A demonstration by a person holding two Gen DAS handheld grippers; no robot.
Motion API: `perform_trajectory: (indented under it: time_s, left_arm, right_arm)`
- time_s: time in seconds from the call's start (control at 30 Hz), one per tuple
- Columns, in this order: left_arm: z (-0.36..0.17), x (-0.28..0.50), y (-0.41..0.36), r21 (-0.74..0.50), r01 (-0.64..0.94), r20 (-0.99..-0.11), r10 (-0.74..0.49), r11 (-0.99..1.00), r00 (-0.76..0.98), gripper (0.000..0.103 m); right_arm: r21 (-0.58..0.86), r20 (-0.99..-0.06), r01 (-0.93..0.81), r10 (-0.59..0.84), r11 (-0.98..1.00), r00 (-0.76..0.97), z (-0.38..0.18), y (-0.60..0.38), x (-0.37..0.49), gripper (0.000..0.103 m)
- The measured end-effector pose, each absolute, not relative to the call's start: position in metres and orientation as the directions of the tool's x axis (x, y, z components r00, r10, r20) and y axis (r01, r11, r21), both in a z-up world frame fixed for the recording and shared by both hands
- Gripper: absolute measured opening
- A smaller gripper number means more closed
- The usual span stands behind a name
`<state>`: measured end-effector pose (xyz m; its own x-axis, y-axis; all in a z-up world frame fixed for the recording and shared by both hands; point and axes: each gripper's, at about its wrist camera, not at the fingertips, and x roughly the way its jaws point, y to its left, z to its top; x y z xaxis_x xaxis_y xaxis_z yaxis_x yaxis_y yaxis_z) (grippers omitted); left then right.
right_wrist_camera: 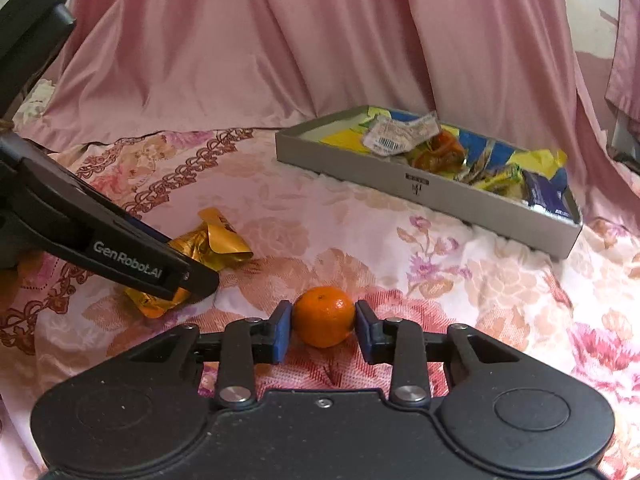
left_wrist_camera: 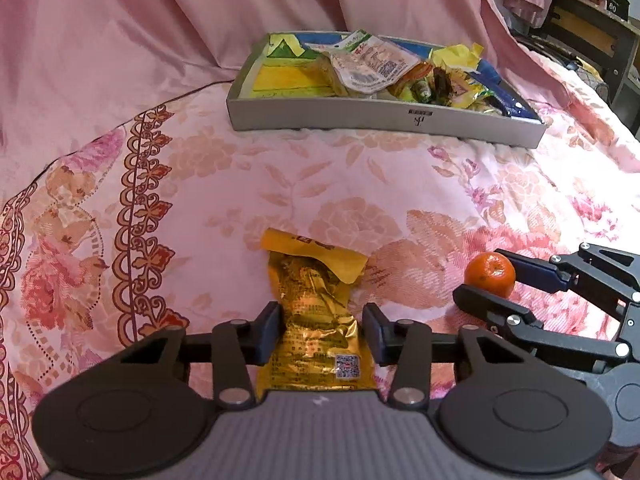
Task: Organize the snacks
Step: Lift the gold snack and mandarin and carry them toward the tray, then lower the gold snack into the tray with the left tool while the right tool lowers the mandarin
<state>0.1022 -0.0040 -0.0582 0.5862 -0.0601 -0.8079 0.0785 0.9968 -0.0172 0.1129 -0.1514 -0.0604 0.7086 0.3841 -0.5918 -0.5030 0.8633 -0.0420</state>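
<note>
The left gripper (left_wrist_camera: 322, 330) straddles a gold foil snack packet (left_wrist_camera: 316, 312) that lies flat on the pink floral bedspread (left_wrist_camera: 320, 184); the left pad touches the packet's edge, the right pad stands just beside it, and whether the jaws actually clamp it cannot be told. In the right wrist view the same left gripper (right_wrist_camera: 200, 276) reaches in from the left edge of the frame over the gold foil snack packet (right_wrist_camera: 208, 246). The right gripper (right_wrist_camera: 322, 330) is closed to a narrow width on a small orange mandarin (right_wrist_camera: 323, 316), both blue pads (right_wrist_camera: 282, 330) touching its sides; the fruit sits on the bedspread (right_wrist_camera: 400, 240). In the left wrist view the mandarin (left_wrist_camera: 490, 274) lies to the right of the packet, between the fingers of the right gripper (left_wrist_camera: 486, 276). A shallow grey tray (left_wrist_camera: 384, 120) stands farther back on the bedspread, well apart from both grippers, and holds a loose pile of snack wrappers (left_wrist_camera: 372, 66) in white, yellow, green and blue. The tray (right_wrist_camera: 400, 170) shows a small dark logo on its near wall. Plain pink draped cloth (right_wrist_camera: 280, 40) rises behind the tray.
</note>
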Motion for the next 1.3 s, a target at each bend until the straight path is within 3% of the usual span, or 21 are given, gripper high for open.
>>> perform_trajectory:
  time_s: [0.6, 0.93, 1.3]
  left_arm:
    - [-0.018, 0.137, -0.011, -0.008, 0.050, -0.723, -0.041, 0.999, 0.690, 0.048]
    - [0.002, 0.213, -0.005, 0.026, 0.029, -0.689, -0.003, 0.999, 0.725, 0.049]
    - [-0.018, 0.296, -0.011, -0.017, -0.054, -0.702, 0.027, 0.998, 0.712, 0.049]
  right_arm:
    - [-0.008, -0.489, -0.436, 0.377, 0.900, 0.787, -0.042, -0.168, 0.137, 0.036]
    - [-0.008, -0.409, -0.387, 0.350, 0.922, 0.843, -0.040, -0.182, 0.183, 0.036]
    - [-0.035, -0.346, -0.361, 0.327, 0.932, 0.879, -0.041, -0.189, 0.242, 0.036]
